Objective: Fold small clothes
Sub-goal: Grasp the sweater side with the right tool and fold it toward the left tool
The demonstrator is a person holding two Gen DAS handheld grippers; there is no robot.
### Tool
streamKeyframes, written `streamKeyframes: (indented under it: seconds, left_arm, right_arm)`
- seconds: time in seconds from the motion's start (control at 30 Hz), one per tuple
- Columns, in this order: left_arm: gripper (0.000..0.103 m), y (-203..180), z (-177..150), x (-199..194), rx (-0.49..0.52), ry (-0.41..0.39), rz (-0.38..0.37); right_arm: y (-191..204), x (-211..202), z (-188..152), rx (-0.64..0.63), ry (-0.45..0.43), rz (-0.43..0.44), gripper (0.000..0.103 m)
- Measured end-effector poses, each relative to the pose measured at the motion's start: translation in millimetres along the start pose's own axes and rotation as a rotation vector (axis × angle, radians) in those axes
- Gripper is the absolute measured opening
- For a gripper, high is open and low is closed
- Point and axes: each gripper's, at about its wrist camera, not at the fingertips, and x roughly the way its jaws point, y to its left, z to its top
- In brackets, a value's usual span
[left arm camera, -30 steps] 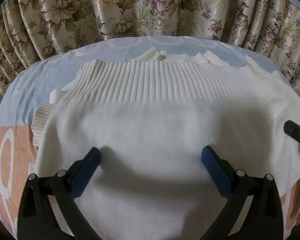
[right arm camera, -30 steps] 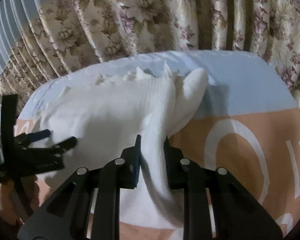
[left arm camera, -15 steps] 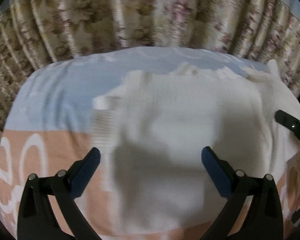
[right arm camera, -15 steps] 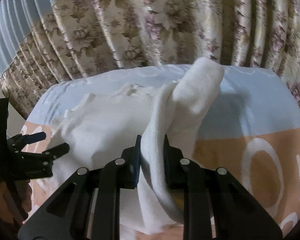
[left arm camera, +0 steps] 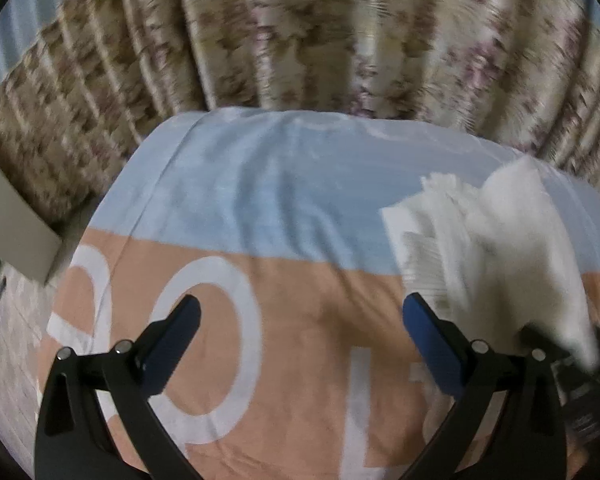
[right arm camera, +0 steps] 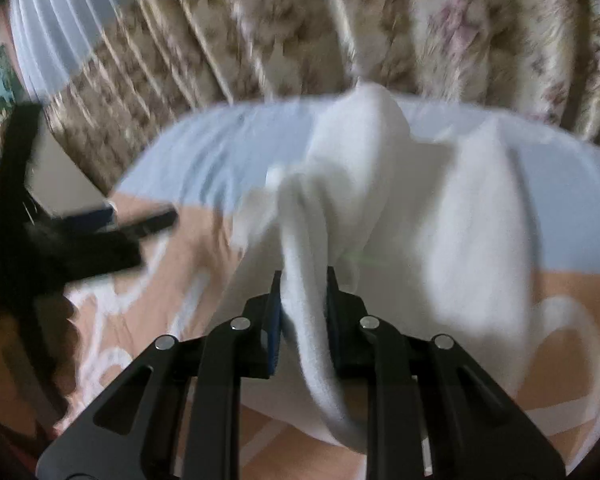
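White sweater point(right arm camera: 380, 216) has left my spread, empty left gripper point(left arm camera: 300, 332), bunched at three o'clock, right gripper point(right arm camera: 302, 300) clamping it over the surface point(left arm camera: 260, 208) before floral curtains point(left arm camera: 300, 40).

My right gripper point(right arm camera: 302, 300) pinches a fold of the white sweater point(right arm camera: 420, 220), and the cloth hides the inner faces of its fingers. Past my fingertips the sweater smears with motion blur, so I cannot read its knit or edges. Off to my left, the left gripper point(right arm camera: 112, 224) is a dark smudge. From my left tool, the sweater point(left arm camera: 500, 248) runs behind my right finger, and the floral curtain point(left arm camera: 300, 40) ahead is blurred.
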Motion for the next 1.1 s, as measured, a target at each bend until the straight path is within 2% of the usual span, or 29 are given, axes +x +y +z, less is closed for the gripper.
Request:
streamKeyframes:
  seconds: [0.03, 0.07, 0.1, 0.17, 0.27, 0.37, 0.4, 0.53, 0.67, 0.87, 0.9, 0.93, 0.97, 1.0, 1.1]
  left_arm:
    - [0.101, 3, -1, 0, -0.007, 0.004, -0.004]
    - [0.101, 5, -4, -2, -0.011, 0.009, -0.006]
    - [0.101, 7, -6, -3, -0.01, 0.011, -0.007]
    - [0.101, 7, -8, -4, -0.006, 0.012, -0.007]
    - [0.101, 3, -9, -8, -0.011, 0.012, -0.035]
    - [0.101, -10, -10, -14, 0.007, 0.003, -0.071]
    - [0.101, -18, -9, -16, 0.017, 0.001, -0.083]
    - [0.101, -57, -12, -19, 0.073, 0.011, -0.169]
    - [0.101, -95, -15, -18, 0.149, 0.009, -0.176]
    - [0.1, -119, -14, 0, 0.174, 0.044, -0.203]
    - [0.096, -122, -14, 4, 0.182, 0.053, -0.201]
    - [0.081, -123, -15, 6, 0.188, 0.059, -0.199]
    - [0.061, -124, -18, 10, 0.194, 0.075, -0.196]
    - [0.055, -124, -19, 13, 0.194, 0.09, -0.202]
    - [0.047, -122, -22, 17, 0.189, 0.098, -0.22]
  right_arm:
    - [3, 6, -3, -0.005, 0.015, -0.005, 0.022]
    - [3, 8, -4, -0.005, 0.01, 0.002, 0.028]
    - [2, 4, -5, 0.004, -0.002, 0.034, 0.031]
    - [0, -5, -6, 0.013, -0.004, 0.087, 0.051]
    - [-6, -33, -8, -0.014, -0.049, 0.078, 0.065]
    - [-25, -55, -14, -0.027, -0.069, 0.056, 0.065]
    - [-37, -61, -17, -0.022, -0.074, 0.025, 0.065]
    - [-80, -66, -25, 0.074, -0.07, -0.023, 0.064]
    - [-109, -72, -32, 0.136, -0.081, -0.06, 0.063]
    - [-125, -68, -36, 0.155, -0.065, -0.069, 0.059]
    - [-126, -66, -36, 0.157, -0.062, -0.068, 0.059]
    - [-126, -65, -36, 0.159, -0.058, -0.065, 0.058]
    - [-127, -63, -36, 0.161, -0.053, -0.062, 0.057]
    - [-127, -62, -36, 0.158, -0.052, -0.061, 0.057]
    - [-126, -59, -36, 0.155, -0.053, -0.054, 0.057]
